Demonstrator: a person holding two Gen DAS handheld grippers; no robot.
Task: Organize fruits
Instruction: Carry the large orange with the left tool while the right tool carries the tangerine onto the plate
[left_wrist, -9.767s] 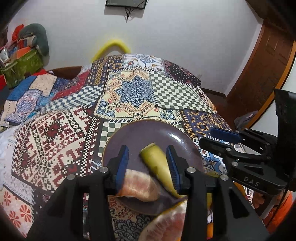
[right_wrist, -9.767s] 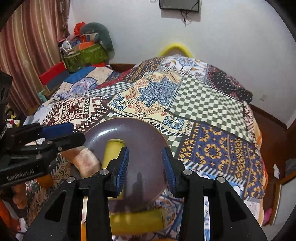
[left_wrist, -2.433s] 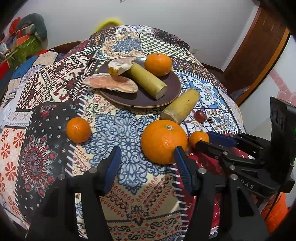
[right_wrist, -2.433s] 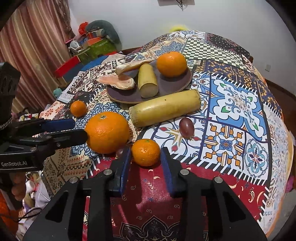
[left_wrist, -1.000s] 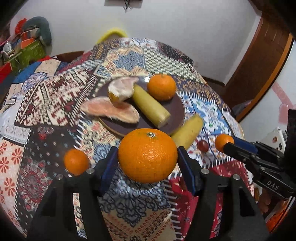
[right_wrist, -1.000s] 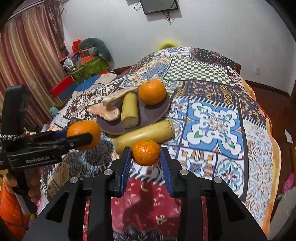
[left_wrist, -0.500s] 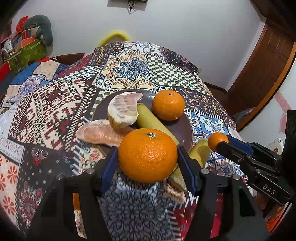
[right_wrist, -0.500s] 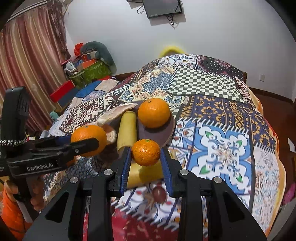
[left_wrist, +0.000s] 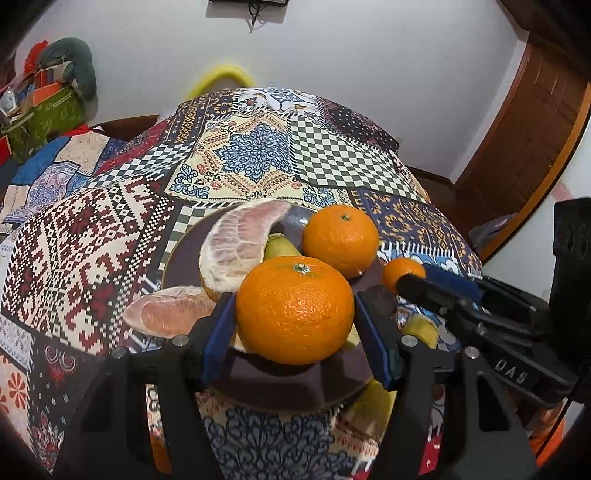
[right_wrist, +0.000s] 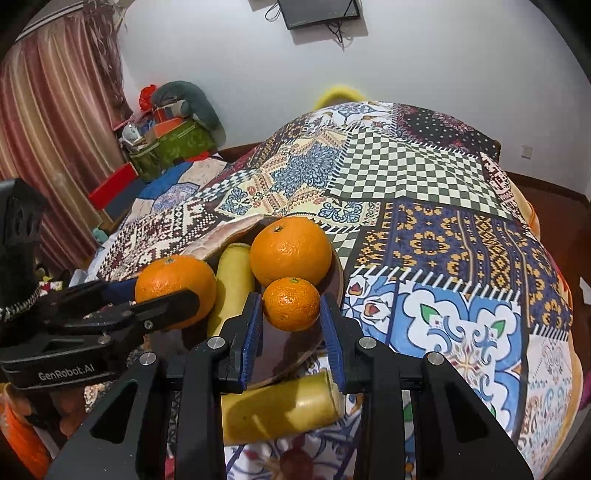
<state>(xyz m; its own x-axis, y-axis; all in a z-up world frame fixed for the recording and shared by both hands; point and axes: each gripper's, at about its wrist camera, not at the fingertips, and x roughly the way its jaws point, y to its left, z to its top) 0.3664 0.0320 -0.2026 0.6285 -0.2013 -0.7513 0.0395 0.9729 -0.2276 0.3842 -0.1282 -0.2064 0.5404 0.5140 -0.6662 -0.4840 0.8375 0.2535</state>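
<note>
My left gripper (left_wrist: 295, 314) is shut on a large orange (left_wrist: 294, 309) and holds it over the near side of the dark purple plate (left_wrist: 177, 243). My right gripper (right_wrist: 291, 317) is shut on a small mandarin (right_wrist: 291, 303) over the plate's right rim (right_wrist: 338, 269). On the plate lie another large orange (left_wrist: 340, 240), two pomelo pieces (left_wrist: 238, 243) and a yellow-green cane piece (right_wrist: 234, 273). In the right wrist view the left gripper's orange (right_wrist: 173, 290) shows at left.
A second yellow cane piece (right_wrist: 280, 410) and a dark red fruit (right_wrist: 295, 461) lie on the patchwork cloth (right_wrist: 443, 229) in front of the plate. The table edge drops off at right toward a wooden door (left_wrist: 528, 140). Clutter and bags (right_wrist: 166, 136) stand at back left.
Both grippers have moved forward with their fruit and now hang over the plate. The plate and its fruit look closer and larger than half a second ago.
</note>
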